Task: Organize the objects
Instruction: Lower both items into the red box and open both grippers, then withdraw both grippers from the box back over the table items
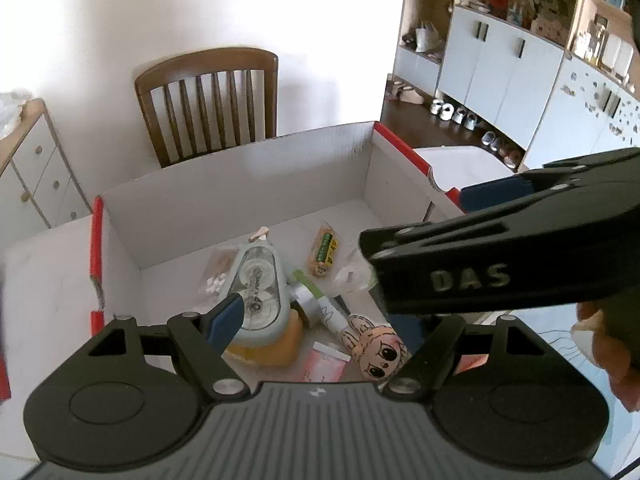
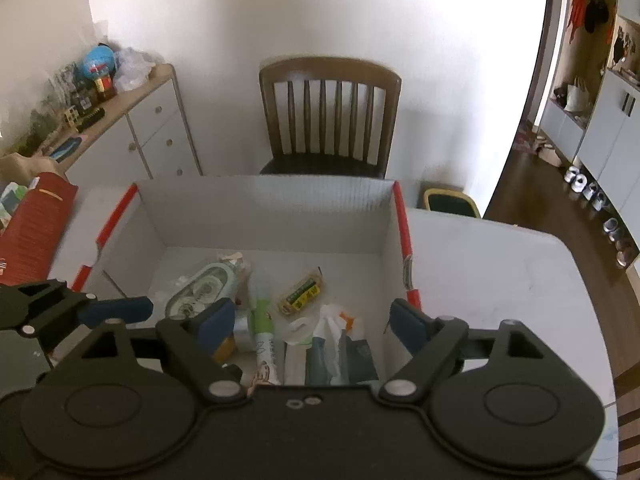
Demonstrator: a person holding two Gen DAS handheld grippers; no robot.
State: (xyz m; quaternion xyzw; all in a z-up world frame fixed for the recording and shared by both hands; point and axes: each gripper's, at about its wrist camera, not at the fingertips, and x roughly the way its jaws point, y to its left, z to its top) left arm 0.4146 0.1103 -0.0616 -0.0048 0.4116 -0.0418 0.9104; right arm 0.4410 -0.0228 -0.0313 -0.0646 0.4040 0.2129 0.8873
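The white box [image 2: 276, 216] with red edges stands on the white table [image 2: 500, 280], in front of a wooden chair [image 2: 330, 120]. Inside lie a correction tape [image 2: 202, 290], a battery pack [image 2: 301, 293], a green-labelled tube [image 2: 262, 320] and a rabbit-faced pen [image 1: 372, 344]. The right gripper [image 2: 312, 320] hangs above the box, its fingers wide apart and empty. For the left gripper [image 1: 320, 320], only one blue finger [image 1: 226, 320] shows, so I cannot tell its state.
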